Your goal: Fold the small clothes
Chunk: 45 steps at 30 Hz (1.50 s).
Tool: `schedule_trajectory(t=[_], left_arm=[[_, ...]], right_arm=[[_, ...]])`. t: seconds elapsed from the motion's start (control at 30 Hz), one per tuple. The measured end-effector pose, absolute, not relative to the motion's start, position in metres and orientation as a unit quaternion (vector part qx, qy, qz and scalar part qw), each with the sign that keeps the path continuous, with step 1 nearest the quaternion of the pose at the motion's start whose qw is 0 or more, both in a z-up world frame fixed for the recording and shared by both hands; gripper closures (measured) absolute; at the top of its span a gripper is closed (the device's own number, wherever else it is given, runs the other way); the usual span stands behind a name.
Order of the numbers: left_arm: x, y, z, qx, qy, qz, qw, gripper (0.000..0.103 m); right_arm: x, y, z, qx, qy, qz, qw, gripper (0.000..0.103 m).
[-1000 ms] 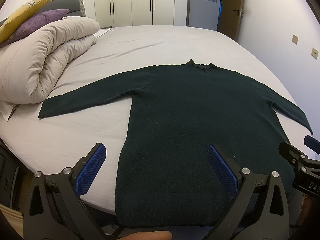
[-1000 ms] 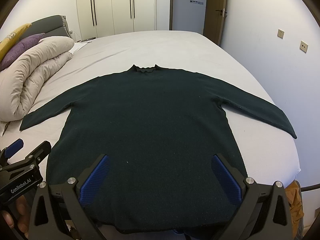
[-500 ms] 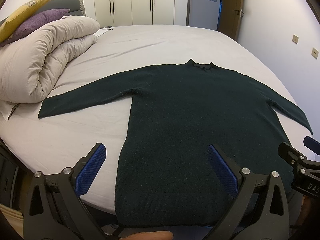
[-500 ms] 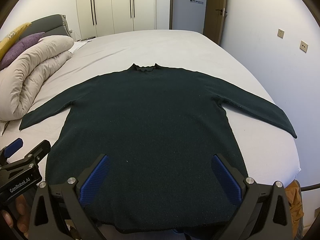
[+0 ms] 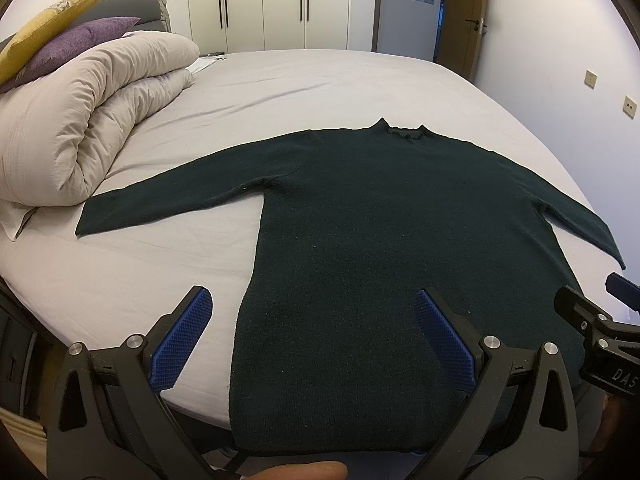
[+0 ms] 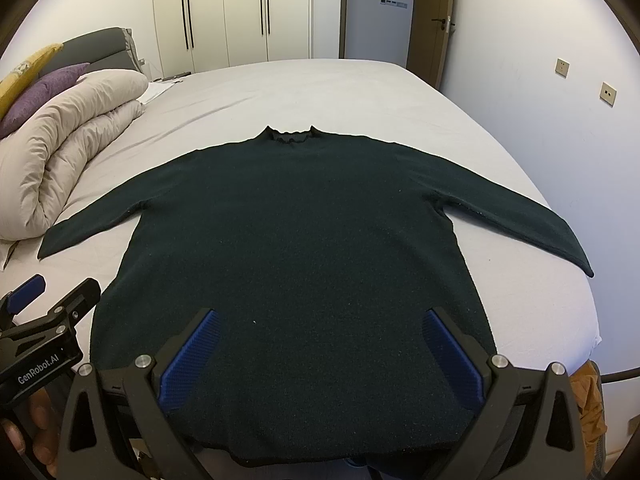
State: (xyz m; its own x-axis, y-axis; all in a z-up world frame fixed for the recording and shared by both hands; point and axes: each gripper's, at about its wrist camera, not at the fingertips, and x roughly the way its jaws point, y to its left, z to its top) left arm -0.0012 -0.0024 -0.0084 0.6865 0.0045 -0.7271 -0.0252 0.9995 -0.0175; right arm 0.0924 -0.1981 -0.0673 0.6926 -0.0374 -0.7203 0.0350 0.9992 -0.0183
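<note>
A dark green long-sleeved sweater lies flat on the bed, sleeves spread out, collar far from me, hem at the near edge. It also shows in the right wrist view. My left gripper is open and empty, held above the hem's left part. My right gripper is open and empty, above the hem's middle. The right gripper's body shows at the right edge of the left wrist view, and the left gripper's body at the left edge of the right wrist view.
A rolled beige duvet with purple and yellow pillows lies at the left. White wardrobes and a doorway stand beyond the bed. The wall is at the right. Orange cloth lies below the bed's right corner.
</note>
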Motion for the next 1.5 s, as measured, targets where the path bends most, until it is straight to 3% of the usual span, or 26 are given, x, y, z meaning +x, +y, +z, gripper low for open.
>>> schedule_trajectory(t=[1.3, 1.5], left_arm=[[0.002, 0.008, -0.023, -0.026, 0.401, 0.004, 0.916, 0.0], [-0.006, 0.009, -0.026, -0.005, 0.365, 0.011, 0.931, 0.0]], right_arm=[[0.086, -0.193, -0.079, -0.006, 0.401, -0.02, 0.916, 0.0], [0.086, -0.193, -0.08, -0.002, 0.404, -0.021, 0.914, 0.0]])
